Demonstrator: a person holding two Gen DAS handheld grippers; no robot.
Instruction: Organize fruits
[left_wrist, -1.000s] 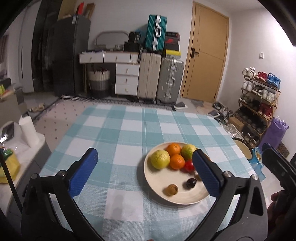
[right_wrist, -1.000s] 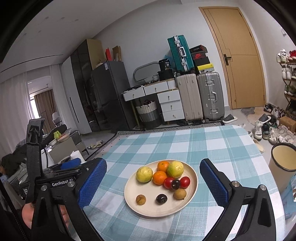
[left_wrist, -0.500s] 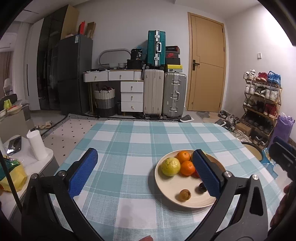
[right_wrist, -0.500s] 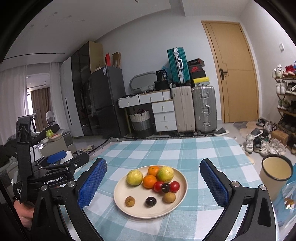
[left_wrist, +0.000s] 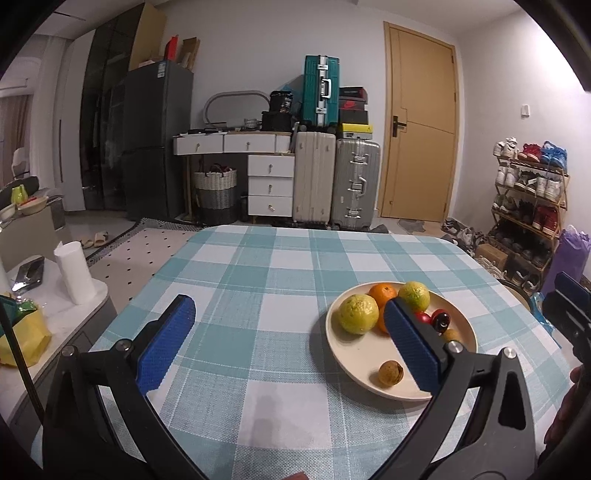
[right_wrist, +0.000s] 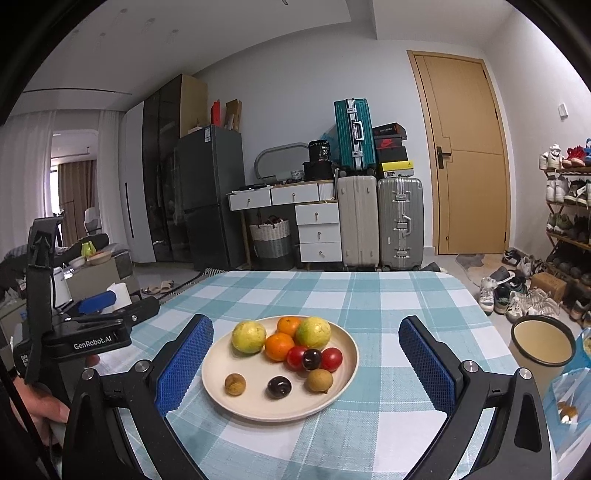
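— Fruits (right_wrist: 291, 345)? Where are they from my claws?
— Piled on the plate (right_wrist: 343, 393), between my right claw's (right_wrist: 304, 363) wide-spread fingers; my left claw (left_wrist: 291, 341), equally wide and empty, hangs over the worktop (left_wrist: 258, 280), plate at its right finger.

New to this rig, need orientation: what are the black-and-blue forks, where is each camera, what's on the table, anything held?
No robot here: a person holds a two-finger hand-held gripper in each hand, each with a fisheye camera looking along its blue-padded fingers. One picture is from the left hand-held gripper, the other from the right hand-held gripper. Both are open and hold nothing. On the checked tablecloth sits a cream plate with two yellow-green fruits, two oranges, small red and dark fruits and two brown ones. A waste bin stands off the table's right side.
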